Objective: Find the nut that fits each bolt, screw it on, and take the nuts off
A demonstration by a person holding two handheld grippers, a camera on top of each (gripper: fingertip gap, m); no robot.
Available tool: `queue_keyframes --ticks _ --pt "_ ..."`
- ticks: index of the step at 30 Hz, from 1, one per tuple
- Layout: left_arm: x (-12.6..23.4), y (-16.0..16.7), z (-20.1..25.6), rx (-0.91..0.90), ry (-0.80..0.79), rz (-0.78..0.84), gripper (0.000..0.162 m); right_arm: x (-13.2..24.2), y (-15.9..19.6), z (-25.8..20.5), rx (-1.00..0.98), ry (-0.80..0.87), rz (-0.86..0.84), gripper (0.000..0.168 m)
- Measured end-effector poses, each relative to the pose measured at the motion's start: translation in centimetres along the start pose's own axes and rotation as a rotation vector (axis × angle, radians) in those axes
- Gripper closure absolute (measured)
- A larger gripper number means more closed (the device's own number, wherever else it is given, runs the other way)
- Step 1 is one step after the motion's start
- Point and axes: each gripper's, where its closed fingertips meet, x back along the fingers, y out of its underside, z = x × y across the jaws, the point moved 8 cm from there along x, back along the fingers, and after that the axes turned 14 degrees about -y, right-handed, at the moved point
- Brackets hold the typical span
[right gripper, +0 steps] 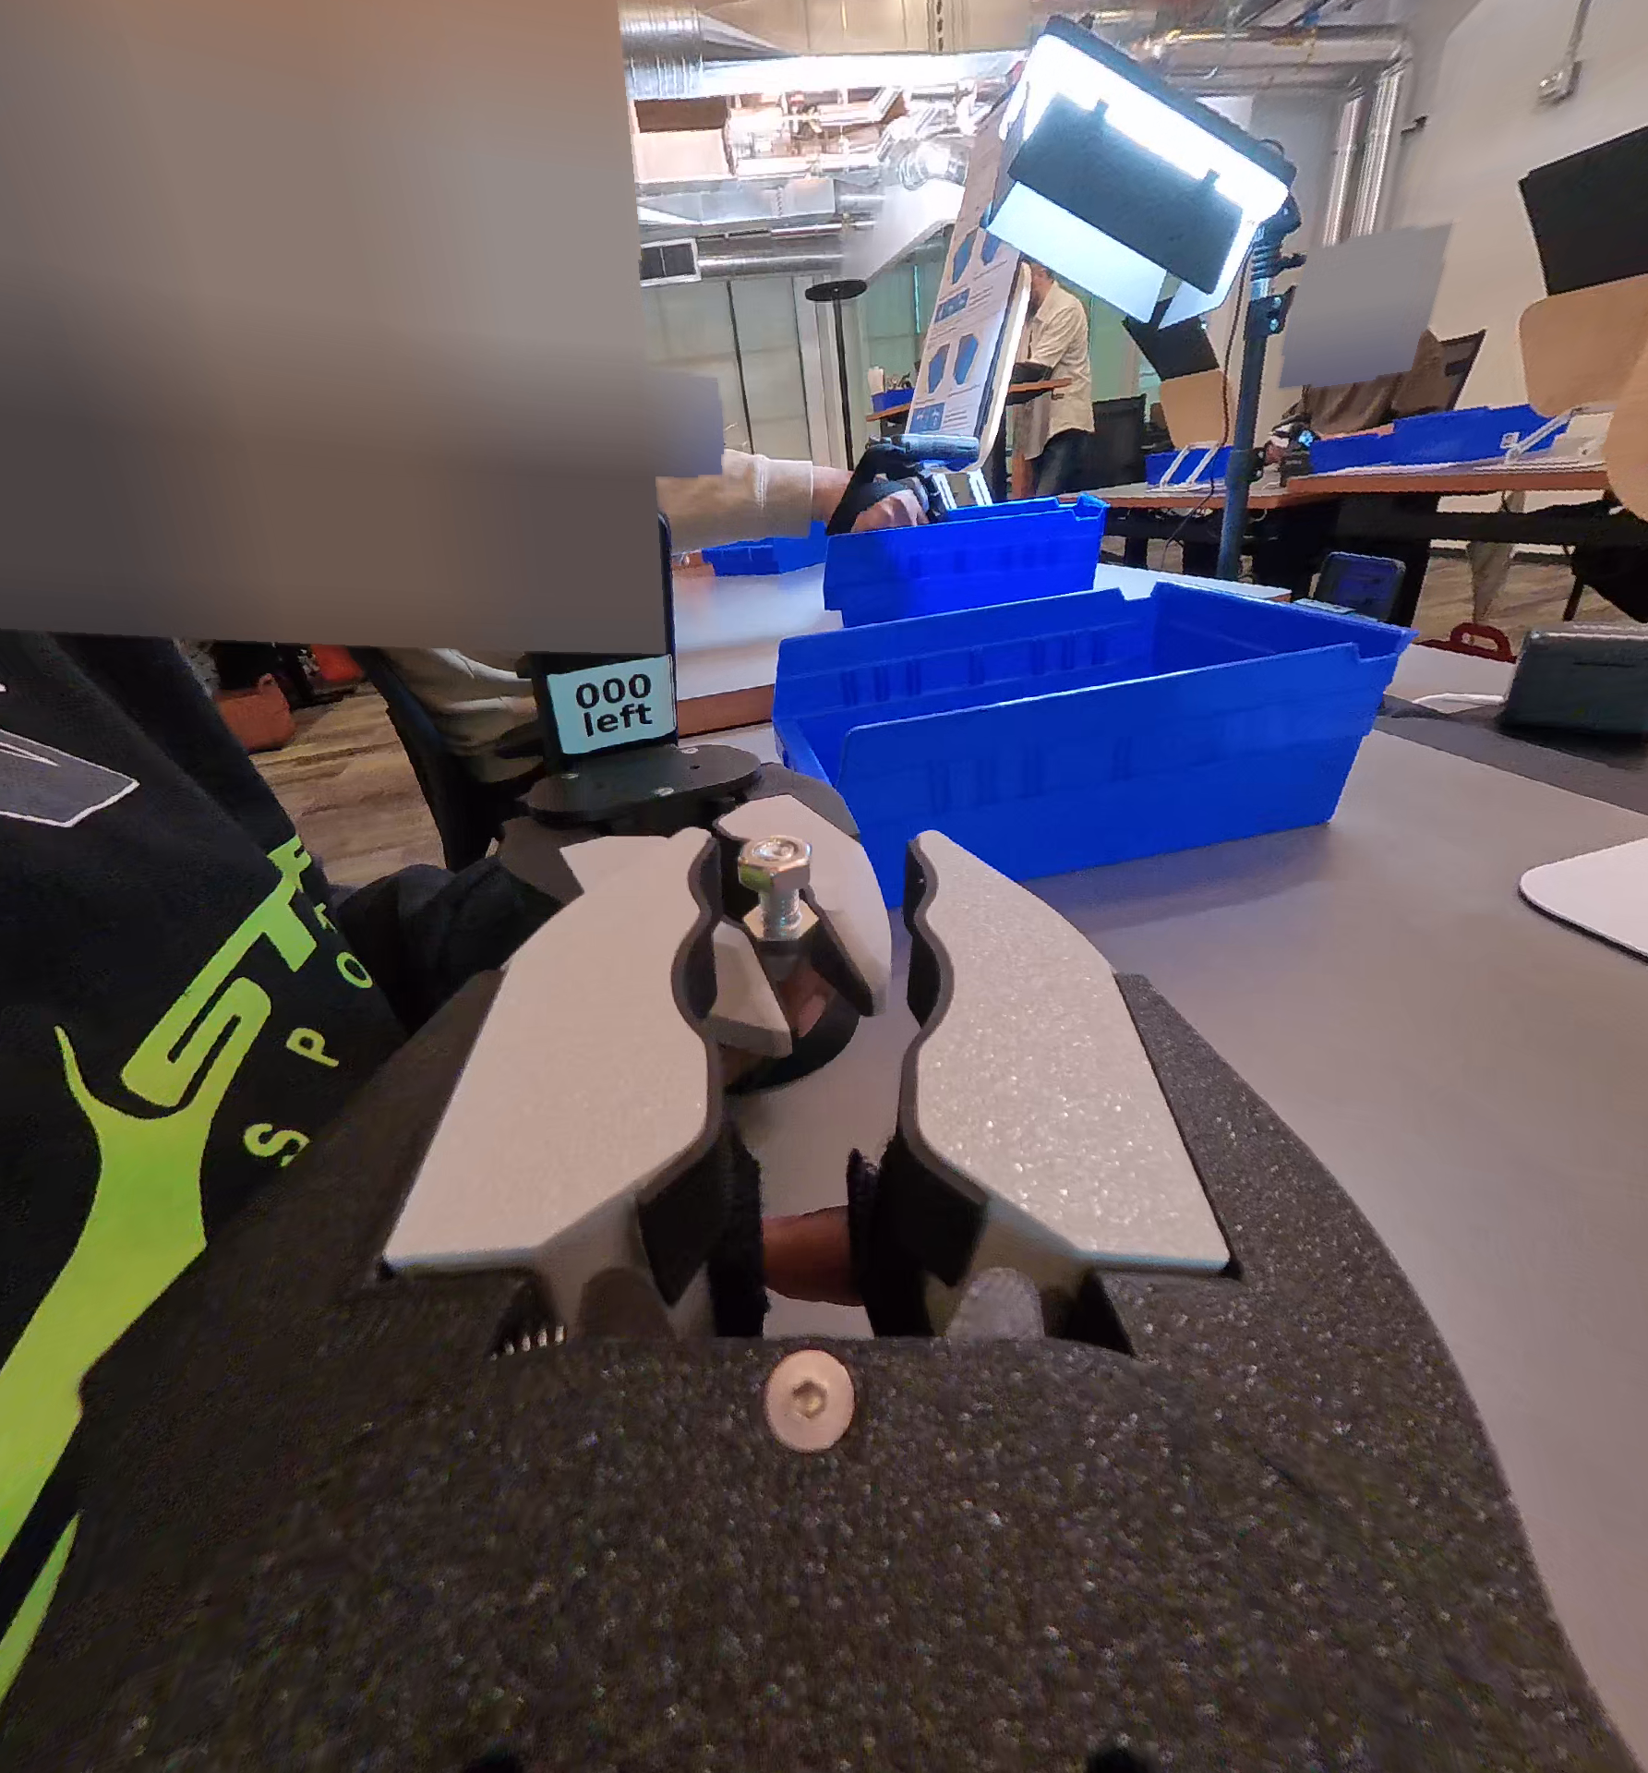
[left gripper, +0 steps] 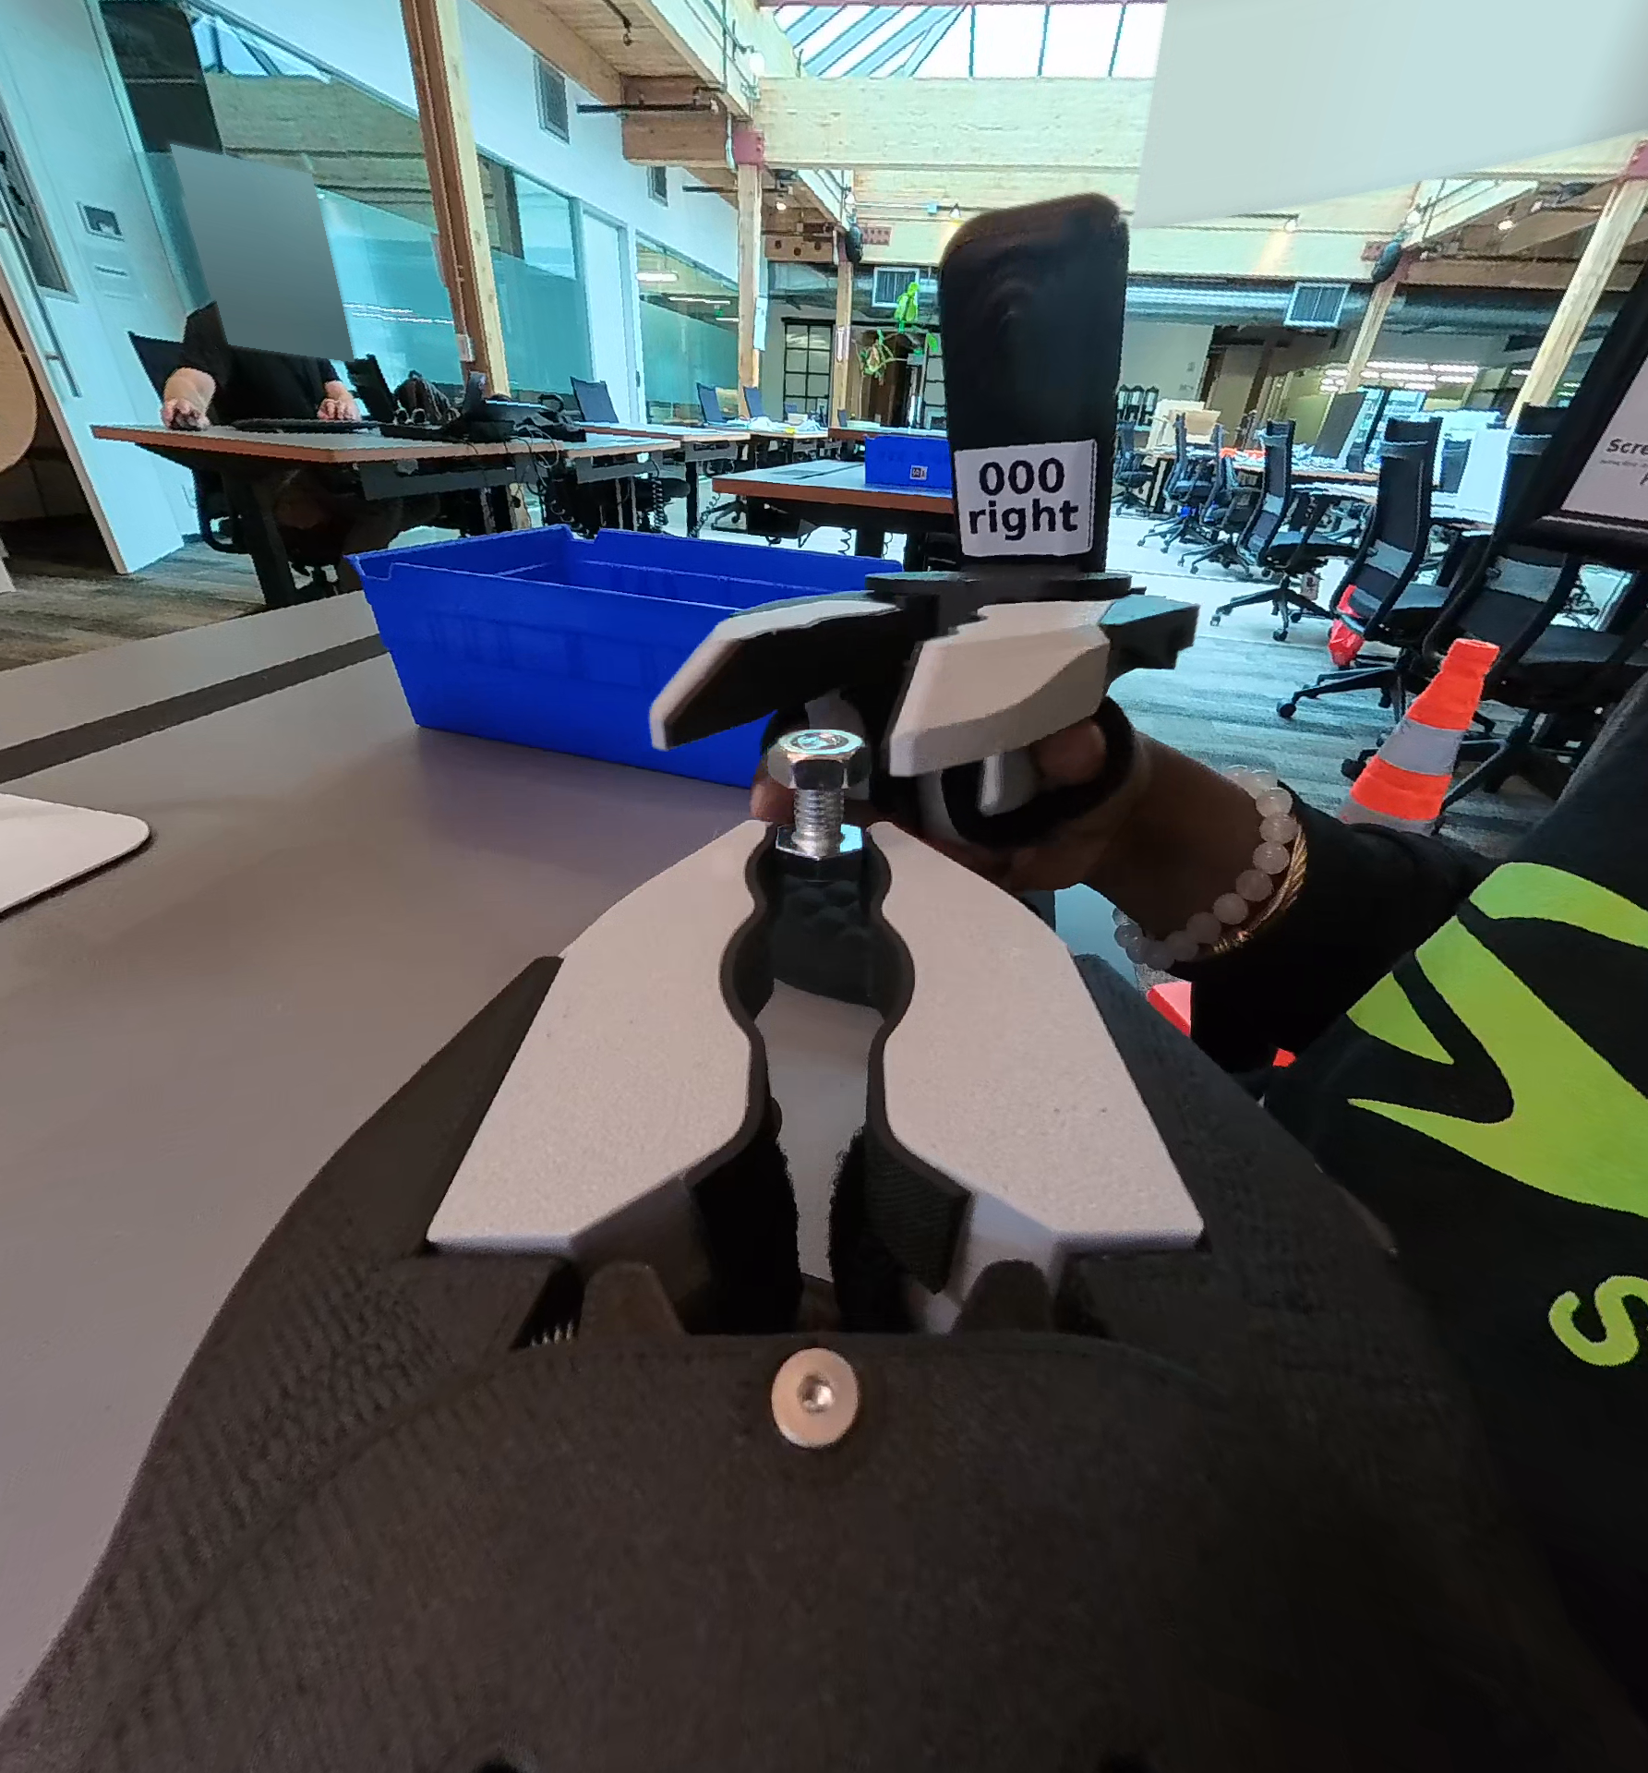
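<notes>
A silver hex bolt (left gripper: 817,768) stands head up with a silver nut (left gripper: 819,842) on the lower part of its thread. My left gripper (left gripper: 818,846) is shut on the nut at its fingertips and holds it above the grey table (left gripper: 321,911). My right gripper (left gripper: 781,744) is open, its jaws spread on either side of the bolt head without touching it. In the right wrist view the bolt (right gripper: 774,863) and nut (right gripper: 781,924) sit in the gap of my open right gripper (right gripper: 815,854), pinched by the left gripper (right gripper: 783,929) beyond.
A blue bin (left gripper: 551,633) stands just behind the grippers; it also shows in the right wrist view (right gripper: 1088,758), with a second blue bin (right gripper: 964,556) farther back. A white pad (left gripper: 24,854) lies at the table's side. An orange cone (left gripper: 1434,739) stands on the floor. My left and right fingertips are right by each other.
</notes>
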Motion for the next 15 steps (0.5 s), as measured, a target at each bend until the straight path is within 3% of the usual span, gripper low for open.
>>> queue_keyframes --ticks 10,12,15 --pt "0.1 0.0 0.1 0.000 0.010 0.005 0.147 0.9 0.2 0.0 0.005 0.004 -0.014 0.136" --pt "0.2 -0.1 0.2 0.005 0.023 0.014 0.147 1.8 0.2 0.4 0.010 0.063 -0.005 0.149" --pt "0.1 0.0 0.1 0.000 0.016 0.005 0.147 2.5 0.0 0.4 0.004 0.072 0.017 0.153"
